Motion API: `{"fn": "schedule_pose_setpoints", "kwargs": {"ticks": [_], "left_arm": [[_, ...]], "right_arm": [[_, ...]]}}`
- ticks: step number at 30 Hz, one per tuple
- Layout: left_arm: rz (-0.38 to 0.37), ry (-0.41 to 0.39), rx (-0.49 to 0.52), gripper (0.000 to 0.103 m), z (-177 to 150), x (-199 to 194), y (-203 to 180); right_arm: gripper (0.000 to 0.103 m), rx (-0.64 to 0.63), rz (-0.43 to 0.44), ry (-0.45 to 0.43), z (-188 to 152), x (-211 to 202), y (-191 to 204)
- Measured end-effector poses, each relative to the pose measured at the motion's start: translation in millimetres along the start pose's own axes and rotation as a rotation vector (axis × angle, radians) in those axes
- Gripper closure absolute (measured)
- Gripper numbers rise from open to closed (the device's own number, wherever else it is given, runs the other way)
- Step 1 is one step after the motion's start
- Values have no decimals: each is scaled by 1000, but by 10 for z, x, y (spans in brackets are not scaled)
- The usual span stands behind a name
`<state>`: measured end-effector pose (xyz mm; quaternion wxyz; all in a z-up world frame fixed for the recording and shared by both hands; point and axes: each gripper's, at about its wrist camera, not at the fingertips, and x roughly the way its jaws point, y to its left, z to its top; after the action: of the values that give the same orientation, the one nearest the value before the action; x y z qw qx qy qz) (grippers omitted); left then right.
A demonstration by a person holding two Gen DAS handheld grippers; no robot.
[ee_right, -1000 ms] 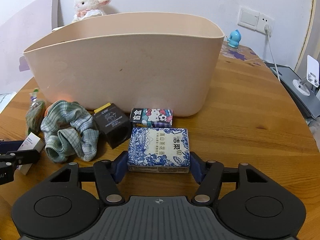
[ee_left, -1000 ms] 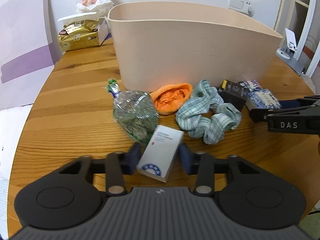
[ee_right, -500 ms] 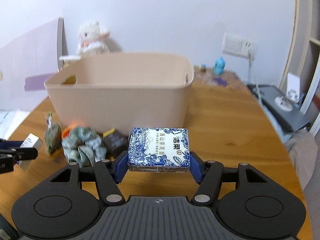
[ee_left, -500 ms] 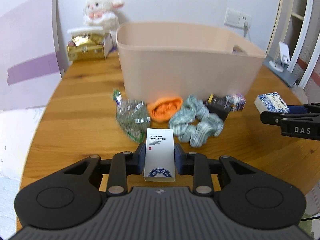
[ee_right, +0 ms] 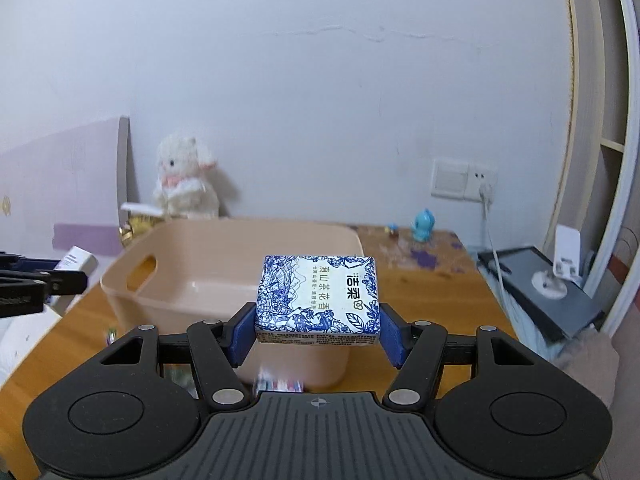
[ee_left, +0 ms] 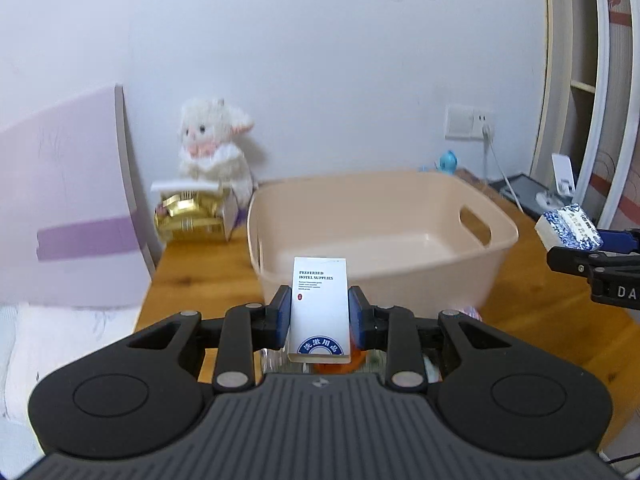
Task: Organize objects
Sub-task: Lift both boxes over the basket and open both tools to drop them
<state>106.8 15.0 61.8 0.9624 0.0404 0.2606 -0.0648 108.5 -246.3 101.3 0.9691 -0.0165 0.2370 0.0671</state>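
Now both tongs have risen off the wooden desk (ee_left: 532, 312) toward the smooth beige plastic bin (ee_left: 376, 236), the left tongs (ee_left: 319, 316) clamped on a white cardboard box (ee_left: 319, 308), the right tongs (ee_right: 318, 330) gripping a blue-patterned tissue pack (ee_right: 318, 298), while the bin's visible inside holds nothing.

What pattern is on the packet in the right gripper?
Blue-and-white floral print on the tissue packet, clearest in the right wrist view.

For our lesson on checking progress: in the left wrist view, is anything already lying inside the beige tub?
No. The tub shows a bare floor, while the white box sits clamped in the left gripper, in front of the tub.
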Motion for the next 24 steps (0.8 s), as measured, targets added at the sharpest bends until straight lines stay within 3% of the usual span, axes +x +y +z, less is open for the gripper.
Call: {"fn": "schedule_pose_setpoints", "kwargs": {"ticks": [5, 11, 20, 24], "left_arm": [[40, -25, 23, 71, 264, 240, -69], [61, 17, 37, 71, 477, 757, -168], [82, 177, 56, 71, 504, 1574, -265], [90, 291, 56, 71, 442, 1881, -265]], "right_arm": [[43, -16, -4, -41, 214, 169, 28], [43, -36, -8, -30, 438, 541, 70], [43, -59, 11, 146, 430, 1275, 122], [43, -88, 23, 231, 336, 1507, 192]]}}
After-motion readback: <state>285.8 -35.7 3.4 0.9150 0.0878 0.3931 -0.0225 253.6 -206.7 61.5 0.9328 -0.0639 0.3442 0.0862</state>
